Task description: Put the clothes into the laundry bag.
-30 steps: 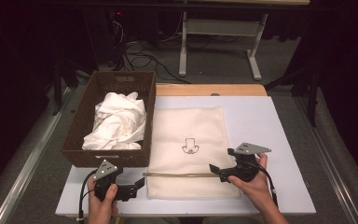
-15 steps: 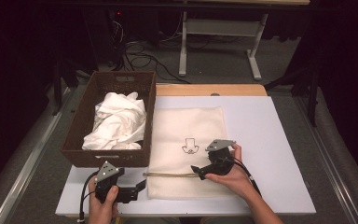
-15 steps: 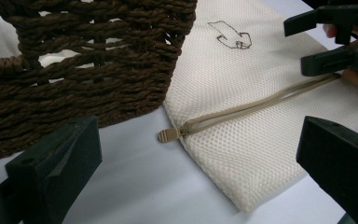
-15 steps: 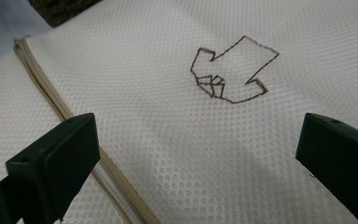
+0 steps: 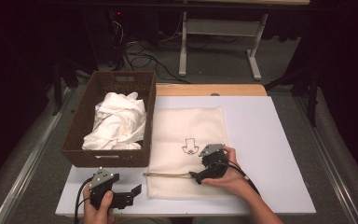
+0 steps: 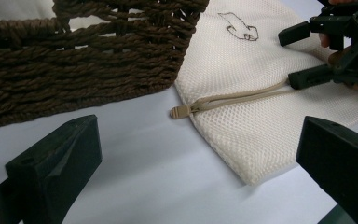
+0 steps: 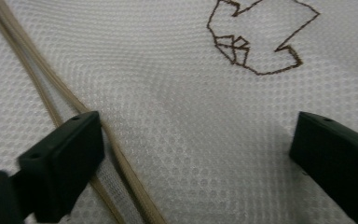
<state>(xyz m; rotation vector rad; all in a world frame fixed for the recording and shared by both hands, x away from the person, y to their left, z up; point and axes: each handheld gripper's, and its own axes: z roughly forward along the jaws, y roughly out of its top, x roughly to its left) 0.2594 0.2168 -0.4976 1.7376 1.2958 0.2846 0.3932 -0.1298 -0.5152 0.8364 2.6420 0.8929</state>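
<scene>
The mesh laundry bag (image 5: 189, 151) lies flat on the white table (image 5: 279, 140), just beside the wicker basket (image 5: 109, 121), its zipper edge toward you. Your right gripper (image 5: 196, 176) has come in from the bag's right edge and down onto the fabric; it now sits over the zipper line (image 5: 168, 175), near its middle. Its jaws have just been closing a little but stand wide apart. In the right gripper view one jaw rests against the tan zipper tape (image 7: 51, 100) and the other on bare mesh, with a span of fabric between them and no pinch made. My reading: you are set to pinch the cloth by the zipper and steady the bag.

Your left gripper (image 5: 135, 192) has kept its place at the near table edge, jaws spread and empty. In its own view the zipper pull (image 6: 181, 112) lies between those jaws but well ahead of them, at the bag's left corner. The bag remains zipped, so opening has not begun.

Materials: the bag is cream honeycomb mesh, soft and thin, with a brown outline emblem (image 7: 261, 39) stitched on it. The zipper tape is tan, with a small ribbed tab. The basket is dark brown woven rope, stiff-walled, with crumpled white cloth (image 5: 116, 122) inside. The tabletop is smooth and matte. Judgement: mesh this limp will likely bunch unless it is held down firmly.
</scene>
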